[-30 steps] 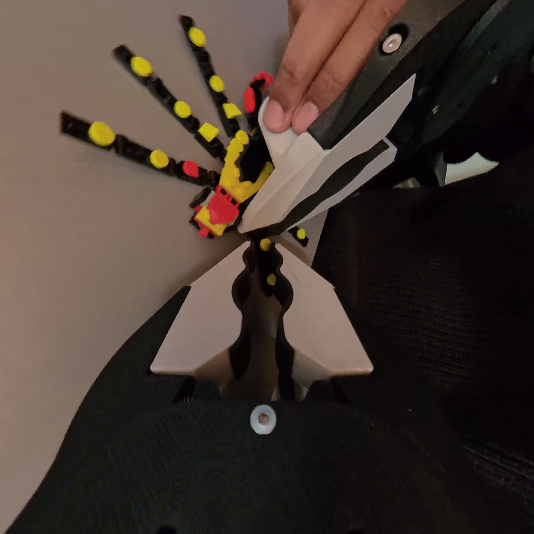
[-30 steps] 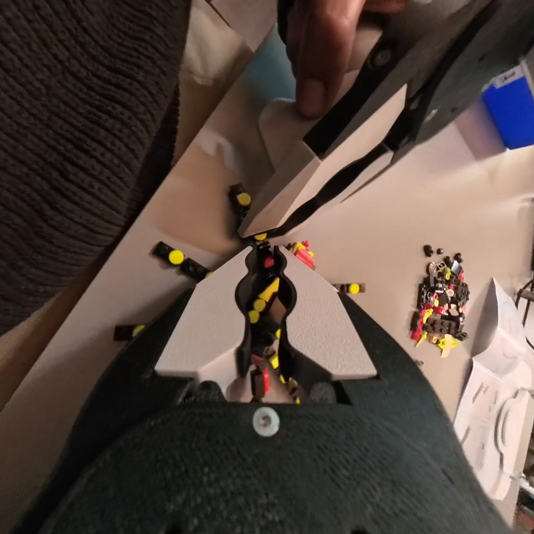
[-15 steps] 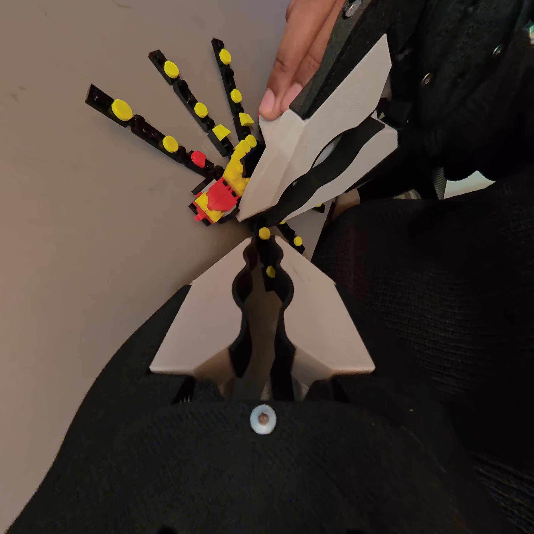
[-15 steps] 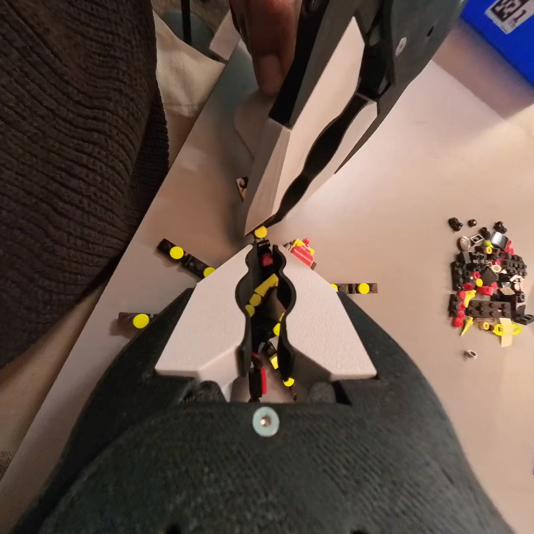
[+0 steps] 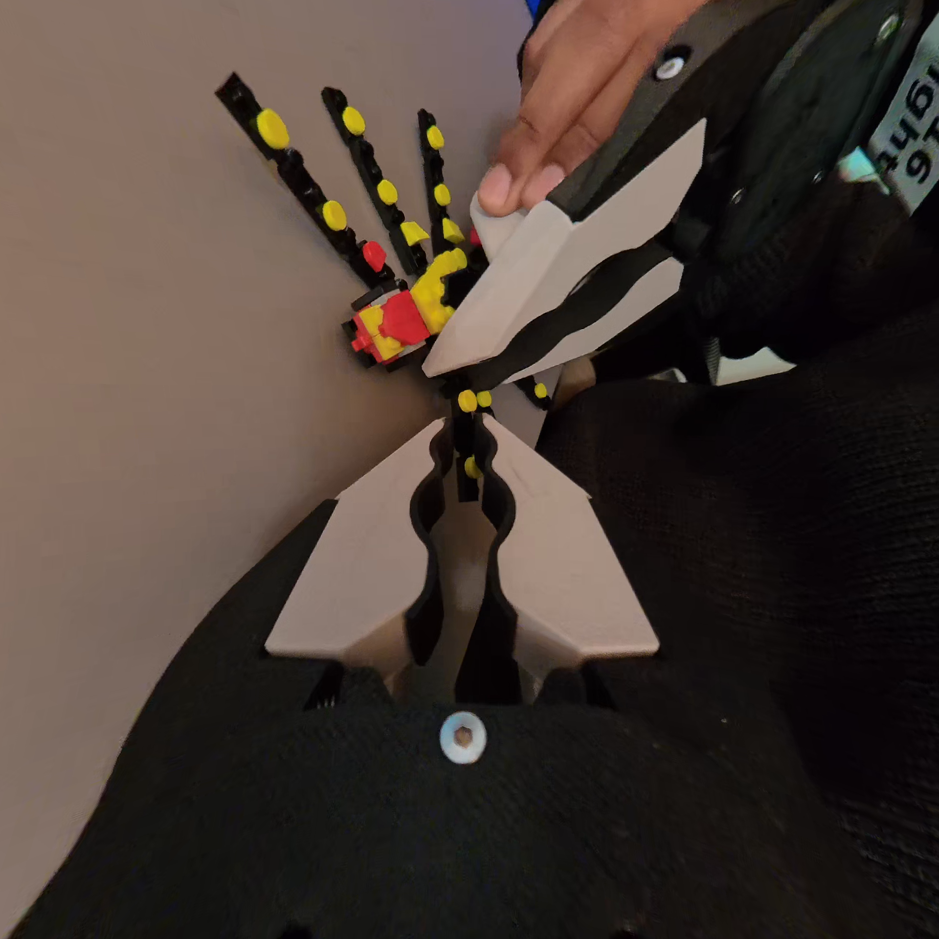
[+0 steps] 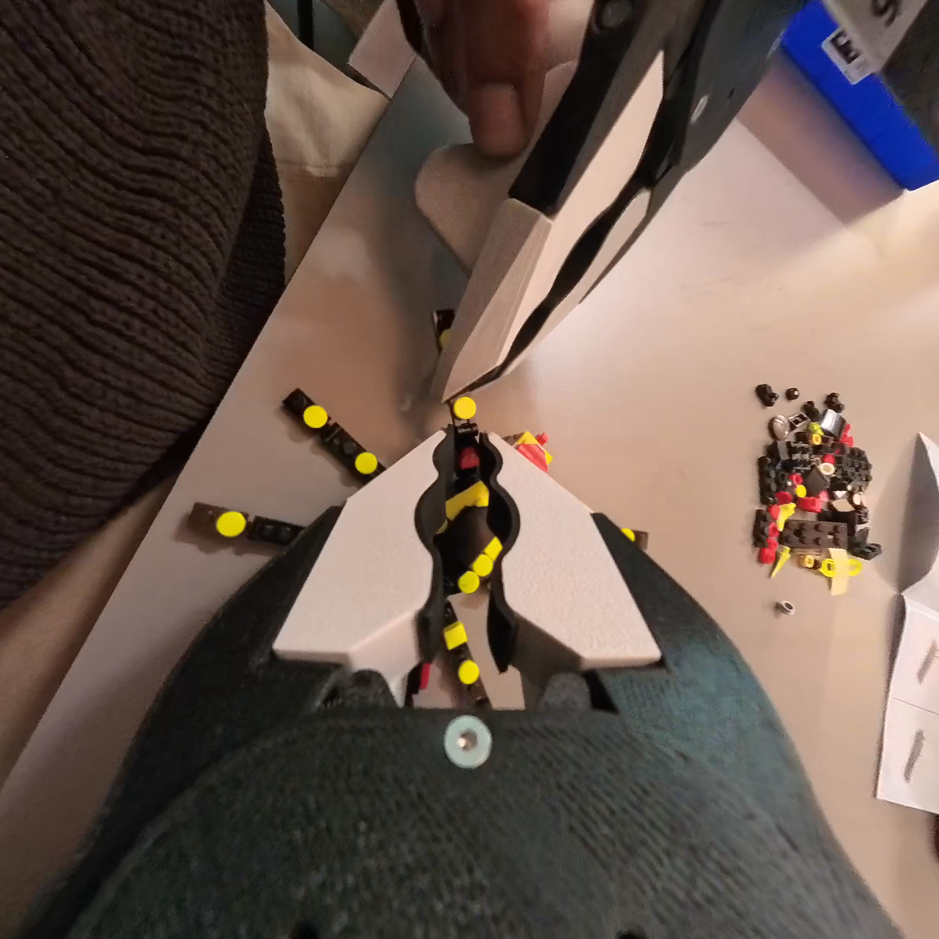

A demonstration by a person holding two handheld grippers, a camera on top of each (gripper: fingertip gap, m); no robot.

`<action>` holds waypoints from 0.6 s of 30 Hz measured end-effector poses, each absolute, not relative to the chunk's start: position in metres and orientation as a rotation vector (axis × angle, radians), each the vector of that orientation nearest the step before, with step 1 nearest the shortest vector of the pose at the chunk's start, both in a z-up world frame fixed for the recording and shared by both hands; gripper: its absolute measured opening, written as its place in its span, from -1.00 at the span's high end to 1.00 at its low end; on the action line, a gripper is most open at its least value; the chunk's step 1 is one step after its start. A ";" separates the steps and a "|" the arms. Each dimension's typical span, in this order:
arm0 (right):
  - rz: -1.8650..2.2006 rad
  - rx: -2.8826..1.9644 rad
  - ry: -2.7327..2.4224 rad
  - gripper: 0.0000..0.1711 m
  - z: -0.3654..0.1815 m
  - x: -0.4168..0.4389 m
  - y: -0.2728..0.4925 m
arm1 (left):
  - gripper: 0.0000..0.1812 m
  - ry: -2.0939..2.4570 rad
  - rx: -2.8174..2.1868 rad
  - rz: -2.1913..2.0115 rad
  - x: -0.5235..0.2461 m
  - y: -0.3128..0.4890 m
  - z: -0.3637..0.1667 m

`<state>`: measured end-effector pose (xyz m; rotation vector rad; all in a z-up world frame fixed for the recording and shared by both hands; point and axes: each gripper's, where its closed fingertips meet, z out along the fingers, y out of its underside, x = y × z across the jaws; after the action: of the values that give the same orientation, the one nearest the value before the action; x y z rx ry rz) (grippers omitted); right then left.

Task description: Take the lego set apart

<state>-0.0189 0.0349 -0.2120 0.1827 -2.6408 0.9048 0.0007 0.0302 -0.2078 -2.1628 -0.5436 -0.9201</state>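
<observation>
The lego model (image 5: 401, 325) has a red and yellow body with long black strips (image 5: 300, 173) carrying yellow studs, fanned out over the beige table (image 5: 127, 457). My left gripper (image 5: 465, 424) is shut on one black studded strip (image 5: 465, 457) of the model. My right gripper (image 5: 447, 376) comes in from the upper right, tip to tip with the left. In the right wrist view my right gripper (image 6: 465, 434) is shut on the model's black, yellow and red middle (image 6: 470, 500). The left gripper (image 6: 455, 396) meets it from above.
A pile of loose lego pieces (image 6: 813, 498) lies to the right, with white paper sheets (image 6: 914, 686) beyond it. A blue box (image 6: 853, 101) stands at the back right. The table edge and a person's dark knit sleeve (image 6: 101, 254) are on the left. My two grippers' fingertips are within a few centimetres of each other.
Both grippers stayed shut and tip to tip. They twisted against each other, and the model with its fanned strips swung round. The right gripper's angle changed from frame to frame.
</observation>
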 end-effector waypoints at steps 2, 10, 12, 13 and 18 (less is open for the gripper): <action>0.890 0.166 -2.632 0.90 -0.212 -0.022 0.039 | 0.86 -0.552 -2.140 -0.976 0.003 0.028 -0.207; 0.886 0.153 -2.591 0.88 -0.212 -0.029 0.046 | 0.89 -0.569 -2.102 -0.968 -0.003 0.030 -0.203; 0.899 0.154 -2.559 0.70 -0.210 -0.030 0.042 | 0.90 -0.572 -2.082 -0.958 -0.006 0.031 -0.201; 0.912 0.154 -2.553 0.66 -0.209 -0.029 0.039 | 0.90 -0.572 -2.080 -0.958 -0.006 0.031 -0.200; 0.929 0.189 -2.571 0.71 -0.212 -0.021 0.025 | 0.95 -0.527 -2.109 -0.955 0.002 0.034 -0.202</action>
<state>-0.0210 0.0247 -0.2120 0.1887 -2.5714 0.9286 0.0016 0.0340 -0.2023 -2.1090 -0.5273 -0.9551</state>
